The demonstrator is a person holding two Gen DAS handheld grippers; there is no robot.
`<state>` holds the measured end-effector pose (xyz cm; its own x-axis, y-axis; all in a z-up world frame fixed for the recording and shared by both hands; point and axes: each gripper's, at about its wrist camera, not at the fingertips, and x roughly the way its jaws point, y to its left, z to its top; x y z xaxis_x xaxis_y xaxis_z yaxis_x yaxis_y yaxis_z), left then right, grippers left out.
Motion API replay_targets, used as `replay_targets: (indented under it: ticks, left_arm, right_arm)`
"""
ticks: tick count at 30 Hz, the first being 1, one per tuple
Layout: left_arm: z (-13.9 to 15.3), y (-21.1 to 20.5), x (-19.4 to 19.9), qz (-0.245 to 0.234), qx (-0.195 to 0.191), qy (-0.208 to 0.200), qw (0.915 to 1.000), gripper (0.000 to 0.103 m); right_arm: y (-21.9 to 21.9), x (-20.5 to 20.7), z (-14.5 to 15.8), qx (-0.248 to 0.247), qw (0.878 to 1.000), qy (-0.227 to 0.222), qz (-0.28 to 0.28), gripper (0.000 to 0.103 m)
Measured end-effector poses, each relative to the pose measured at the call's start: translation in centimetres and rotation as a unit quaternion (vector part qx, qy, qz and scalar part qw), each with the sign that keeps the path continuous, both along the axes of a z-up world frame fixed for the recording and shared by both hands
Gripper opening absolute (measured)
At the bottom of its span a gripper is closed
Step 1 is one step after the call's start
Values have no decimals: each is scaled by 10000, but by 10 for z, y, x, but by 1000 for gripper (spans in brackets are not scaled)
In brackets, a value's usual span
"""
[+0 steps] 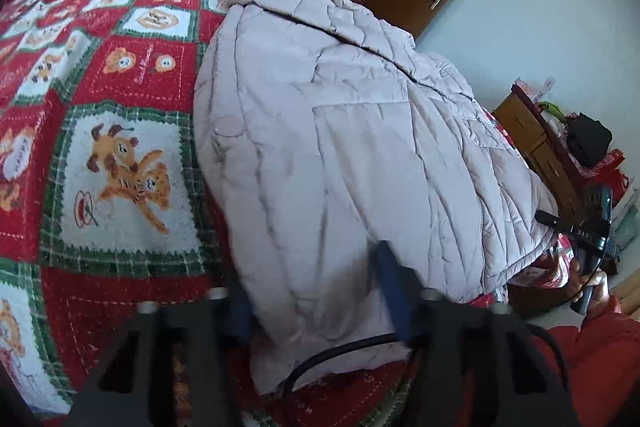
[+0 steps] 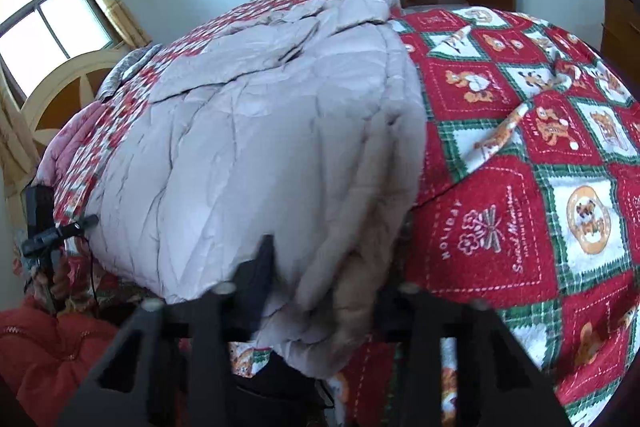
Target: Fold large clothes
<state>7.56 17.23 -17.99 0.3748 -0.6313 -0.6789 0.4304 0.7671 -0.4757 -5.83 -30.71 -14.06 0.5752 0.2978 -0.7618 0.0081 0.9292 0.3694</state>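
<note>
1. the pale grey-pink quilted puffer coat lay spread on the bed's red, green and white patchwork quilt, its hem at the near edge.
2. the left tool was narrowed, pinching the coat's near hem corner.
3. the right tool was likewise clamped on the opposite hem corner.
4. the coat looked soft, puffy, light and slippery; hem corners seemed the best hold.

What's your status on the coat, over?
Left gripper and right gripper both clamped on the near hem. Pale padded coat lying flat on the red patchwork bedspread. Nothing in the way.
</note>
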Motion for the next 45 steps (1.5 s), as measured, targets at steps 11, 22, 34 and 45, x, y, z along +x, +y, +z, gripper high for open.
replay_targets:
  ticks: [11,22,34,45]
  left_arm:
    - [101,16,-34,117,-1226,-1341,9833,12]
    - [190,17,-65,-141,-2016,-2157,9553,12]
    - [197,8,123,1478,-1282,-805,9774,13]
    - [57,-42,296,2291,180,748,9703,17]
  right_arm:
    - [-15,-19,61,1053,9898,-940,-186,14]
    - [-32,-53,150,1563,9688,-1887,-362,14]
    - [-67,136,180,1919,9625,-1728,-828,14]
    - [-58,322,41,665,9823,-632,-1636,16]
